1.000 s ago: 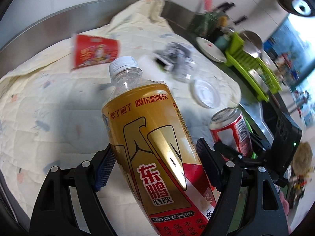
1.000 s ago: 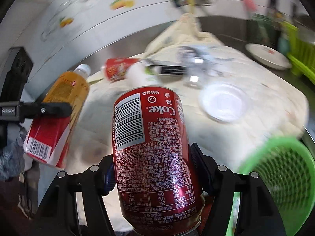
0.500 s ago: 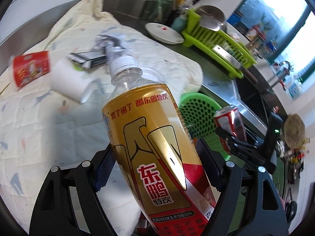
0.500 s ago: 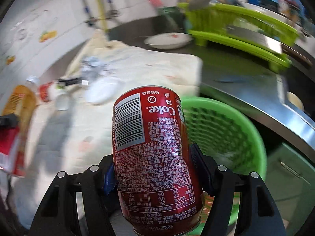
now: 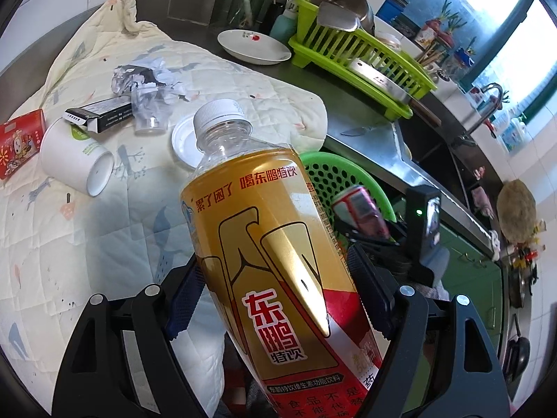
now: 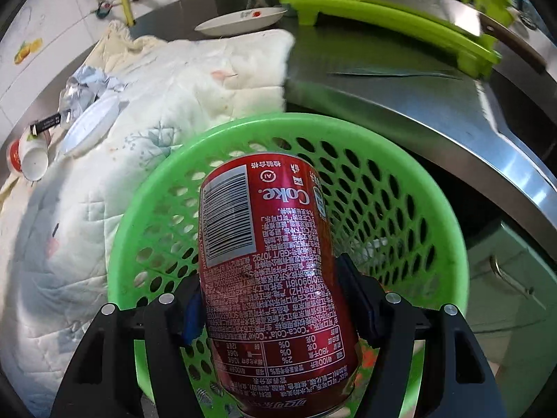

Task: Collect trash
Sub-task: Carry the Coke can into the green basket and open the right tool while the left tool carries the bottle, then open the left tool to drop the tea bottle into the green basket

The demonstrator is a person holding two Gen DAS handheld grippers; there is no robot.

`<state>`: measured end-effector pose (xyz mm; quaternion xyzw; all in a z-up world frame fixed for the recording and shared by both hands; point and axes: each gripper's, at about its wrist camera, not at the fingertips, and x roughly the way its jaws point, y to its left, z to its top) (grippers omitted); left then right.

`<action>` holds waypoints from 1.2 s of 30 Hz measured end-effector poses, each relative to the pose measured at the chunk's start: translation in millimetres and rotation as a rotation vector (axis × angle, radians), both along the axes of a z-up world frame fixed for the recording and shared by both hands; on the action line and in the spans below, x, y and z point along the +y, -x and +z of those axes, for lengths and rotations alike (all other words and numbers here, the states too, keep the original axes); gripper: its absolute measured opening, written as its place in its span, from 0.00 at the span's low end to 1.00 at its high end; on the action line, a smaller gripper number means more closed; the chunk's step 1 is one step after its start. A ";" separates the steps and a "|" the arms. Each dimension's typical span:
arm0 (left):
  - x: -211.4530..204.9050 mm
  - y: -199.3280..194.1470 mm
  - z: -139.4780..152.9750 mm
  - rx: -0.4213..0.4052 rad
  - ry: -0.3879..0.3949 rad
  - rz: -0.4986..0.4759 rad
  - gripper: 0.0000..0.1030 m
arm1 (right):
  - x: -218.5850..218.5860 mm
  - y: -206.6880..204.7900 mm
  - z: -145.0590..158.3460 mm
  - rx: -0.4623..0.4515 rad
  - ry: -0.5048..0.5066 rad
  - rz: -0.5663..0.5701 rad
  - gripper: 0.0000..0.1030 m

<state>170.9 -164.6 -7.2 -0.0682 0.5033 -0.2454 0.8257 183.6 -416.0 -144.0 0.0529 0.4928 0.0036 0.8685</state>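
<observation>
Right gripper (image 6: 278,299), clamped on the Coke can (image 6: 275,275), has swung from over the quilt to directly above the green basket (image 6: 442,216) just off the quilt's front edge, so the can looks ready to drop. Left gripper (image 5: 278,299) stays clamped on the yellow drink bottle (image 5: 268,244) nearby, likely next.

A steel bench (image 5: 379,146) carries a cream quilted cloth (image 5: 69,216) spread over its left part. On the cloth lie a tipped white paper cup (image 5: 75,163), a red carton (image 5: 19,139), a black box (image 5: 101,115), crumpled foil (image 5: 139,75), a clear plastic cup (image 5: 149,111) and a white lid (image 5: 182,139). Directly on the steel sit a white plate (image 5: 254,47), a green dish rack (image 5: 362,55) and a knife (image 6: 393,74).
</observation>
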 end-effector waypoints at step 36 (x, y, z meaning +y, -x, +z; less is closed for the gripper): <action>-133.4 -27.9 -50.4 -0.010 -0.072 -0.221 0.76 | -35.4 108.1 72.9 -0.242 0.078 -0.112 0.78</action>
